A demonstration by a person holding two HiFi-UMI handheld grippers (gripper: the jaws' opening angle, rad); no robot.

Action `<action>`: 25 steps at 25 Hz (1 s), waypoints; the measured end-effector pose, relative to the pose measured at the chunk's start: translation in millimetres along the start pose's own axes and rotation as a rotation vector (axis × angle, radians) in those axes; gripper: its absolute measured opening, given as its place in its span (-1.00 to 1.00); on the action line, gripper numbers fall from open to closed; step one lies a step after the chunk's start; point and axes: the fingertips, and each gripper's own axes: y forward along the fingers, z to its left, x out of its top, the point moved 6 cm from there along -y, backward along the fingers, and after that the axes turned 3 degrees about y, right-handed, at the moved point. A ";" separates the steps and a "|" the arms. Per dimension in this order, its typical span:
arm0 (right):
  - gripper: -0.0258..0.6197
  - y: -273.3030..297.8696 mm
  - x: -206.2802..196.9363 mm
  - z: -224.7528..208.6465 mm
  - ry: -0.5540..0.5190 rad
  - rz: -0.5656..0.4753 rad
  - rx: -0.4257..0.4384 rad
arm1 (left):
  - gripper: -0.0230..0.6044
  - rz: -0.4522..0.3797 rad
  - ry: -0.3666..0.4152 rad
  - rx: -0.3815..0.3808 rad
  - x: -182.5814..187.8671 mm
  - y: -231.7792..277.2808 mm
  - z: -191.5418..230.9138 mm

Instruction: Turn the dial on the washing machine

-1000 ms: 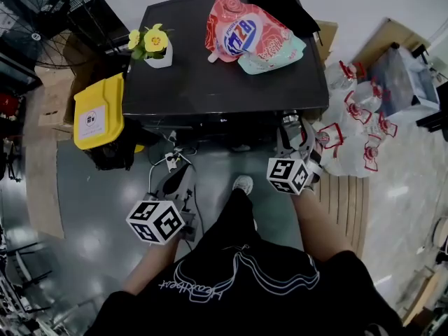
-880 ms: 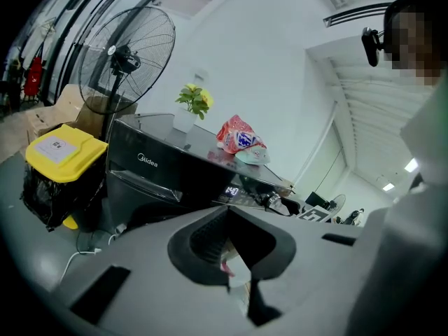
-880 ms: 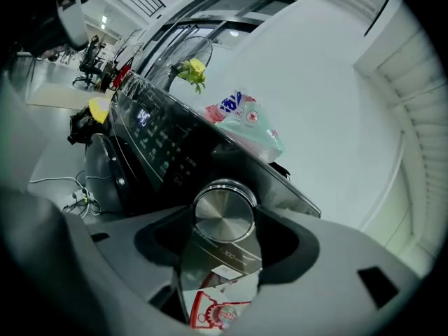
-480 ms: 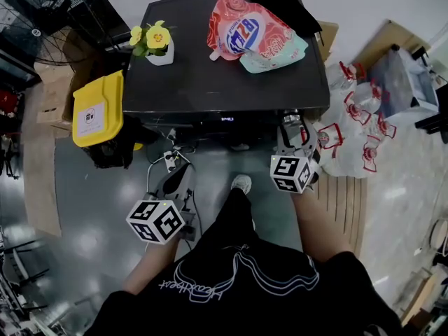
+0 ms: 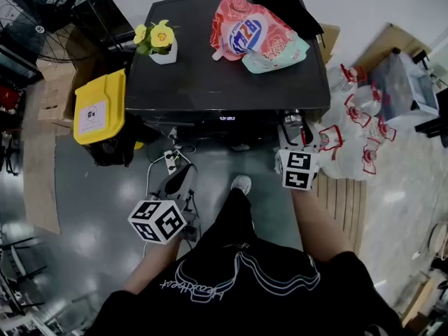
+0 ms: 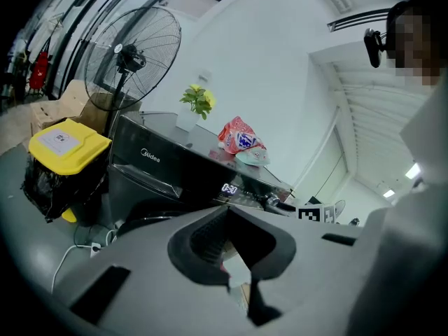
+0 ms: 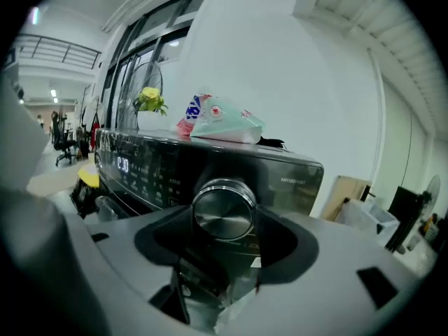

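A black standing fan (image 5: 49, 12) stood on the floor off the far left corner of the dark grey front-loading washing machine (image 5: 224, 82). A black bin with a yellow lid (image 5: 98, 110) sat against the machine's left edge. In front of the machine's near left corner, the left gripper (image 5: 183, 175) hung in the air over the grey floor, pointing toward the machine and touching nothing. Its jaws were drawn together to a thin slit with nothing between them. A white power strip with cables (image 5: 170, 161) lay on the floor just beyond it.

On the machine's top, a small white pot of yellow flowers (image 5: 162, 44) stood near the far left corner. A red and pink plastic detergent pouch (image 5: 248, 33) lay toward the far right, overlapping a pale teal pouch (image 5: 283, 56). A black cloth (image 5: 287, 5) was draped at the far right corner. The middle and near part of the top was bare.

On the front panel below the near edge, a small lit display (image 5: 226, 118) showed pale digits about midway along. The round brushed-metal dial (image 7: 224, 210) sat at the right end of that panel, below the near right corner. The right gripper (image 5: 292, 126) was held up to the panel there. Its jaws stood fairly wide, one on each side of the dial, with their dark pads closed against its rim.

To the right of the machine, clear plastic water bottles with red labels (image 5: 357, 124) were clustered on the floor.
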 end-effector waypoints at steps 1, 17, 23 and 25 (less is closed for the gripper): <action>-0.05 -0.2 -0.3 -1.1 0.030 0.003 0.006 | -0.91 -0.001 -0.004 0.002 -0.4 -1.2 0.5; -0.05 2.2 -3.6 -10.1 0.264 0.032 0.110 | -0.91 -0.041 -0.003 0.011 7.0 -7.6 -2.4; -0.05 3.5 -6.9 -16.5 0.523 0.033 0.196 | -0.91 -0.049 -0.002 0.003 5.7 -6.8 -5.8; -0.05 3.6 -7.6 -17.7 0.568 0.035 0.217 | -0.91 -0.048 -0.001 0.001 4.7 -7.2 -6.5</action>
